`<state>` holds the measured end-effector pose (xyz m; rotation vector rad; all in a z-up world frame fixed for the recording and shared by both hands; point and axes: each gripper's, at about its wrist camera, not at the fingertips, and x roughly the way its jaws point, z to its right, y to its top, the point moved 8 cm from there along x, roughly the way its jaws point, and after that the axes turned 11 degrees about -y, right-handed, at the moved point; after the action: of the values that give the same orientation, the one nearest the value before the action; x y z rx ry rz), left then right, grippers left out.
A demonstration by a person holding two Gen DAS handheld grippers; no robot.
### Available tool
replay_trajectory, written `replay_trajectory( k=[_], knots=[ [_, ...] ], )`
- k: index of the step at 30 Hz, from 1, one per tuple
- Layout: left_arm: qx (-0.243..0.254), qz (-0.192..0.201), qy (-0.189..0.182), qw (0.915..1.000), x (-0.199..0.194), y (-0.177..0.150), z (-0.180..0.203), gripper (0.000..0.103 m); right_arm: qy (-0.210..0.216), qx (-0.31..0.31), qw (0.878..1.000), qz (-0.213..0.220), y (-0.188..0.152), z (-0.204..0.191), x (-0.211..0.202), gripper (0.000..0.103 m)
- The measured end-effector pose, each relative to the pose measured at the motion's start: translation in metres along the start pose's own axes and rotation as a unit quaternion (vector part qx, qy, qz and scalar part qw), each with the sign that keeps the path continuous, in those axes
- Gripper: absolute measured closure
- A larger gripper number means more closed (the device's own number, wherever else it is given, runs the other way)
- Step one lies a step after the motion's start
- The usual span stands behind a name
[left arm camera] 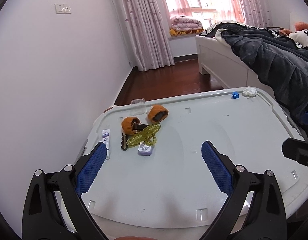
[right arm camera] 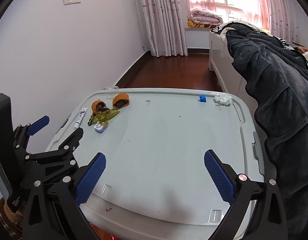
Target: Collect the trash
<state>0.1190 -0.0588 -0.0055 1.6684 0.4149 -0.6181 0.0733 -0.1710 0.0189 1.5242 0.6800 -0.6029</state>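
A pale grey bin lid point(left arm camera: 193, 182) point(right arm camera: 163, 170) serves as the table. At its far right corner lies a crumpled white tissue point(left arm camera: 249, 91) point(right arm camera: 222, 99) beside a small blue brick point(left arm camera: 235, 95) point(right arm camera: 202, 98). At the far left sit two orange peel pieces point(left arm camera: 157, 114) point(right arm camera: 121, 100), a yellow hair clip point(left arm camera: 145, 135) point(right arm camera: 106, 116), a purple-and-white little box point(left arm camera: 145, 149) point(right arm camera: 100, 127) and a white tube point(left arm camera: 106, 138) point(right arm camera: 81, 117). My left gripper point(left arm camera: 154, 145) point(right arm camera: 60, 128) is open, just short of that cluster. My right gripper point(right arm camera: 155, 155) is open over the bare near middle, holding nothing.
A clear plastic cup point(left arm camera: 138, 105) lies at the lid's far left edge. A bed with a dark blanket point(left arm camera: 273, 64) point(right arm camera: 283, 92) stands close on the right. The white wall point(left arm camera: 54, 70) is on the left, with wooden floor point(left arm camera: 169, 78) beyond the lid.
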Motion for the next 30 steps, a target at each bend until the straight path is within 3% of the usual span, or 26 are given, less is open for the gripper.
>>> replay_trajectory(
  k=[4,11,18,30],
  knots=[
    [-0.001,0.011,0.001,0.9999,-0.003,0.002,-0.001,0.010,0.001,-0.003,1.000,-0.003,-0.002,0.000,0.001,0.006],
    [0.001,0.016,-0.039,0.9991,-0.006,0.003,0.009,0.010,0.000,-0.006,1.000,-0.004,-0.003,0.000,0.001,0.006],
    [0.014,0.038,-0.015,0.9991,-0.010,0.008,0.010,0.010,-0.001,-0.012,1.000,-0.008,-0.004,-0.002,0.002,0.006],
    [0.008,0.041,-0.040,0.9983,-0.012,0.009,0.013,0.010,0.000,-0.017,1.000,-0.009,-0.006,-0.003,0.001,0.006]
  ],
)
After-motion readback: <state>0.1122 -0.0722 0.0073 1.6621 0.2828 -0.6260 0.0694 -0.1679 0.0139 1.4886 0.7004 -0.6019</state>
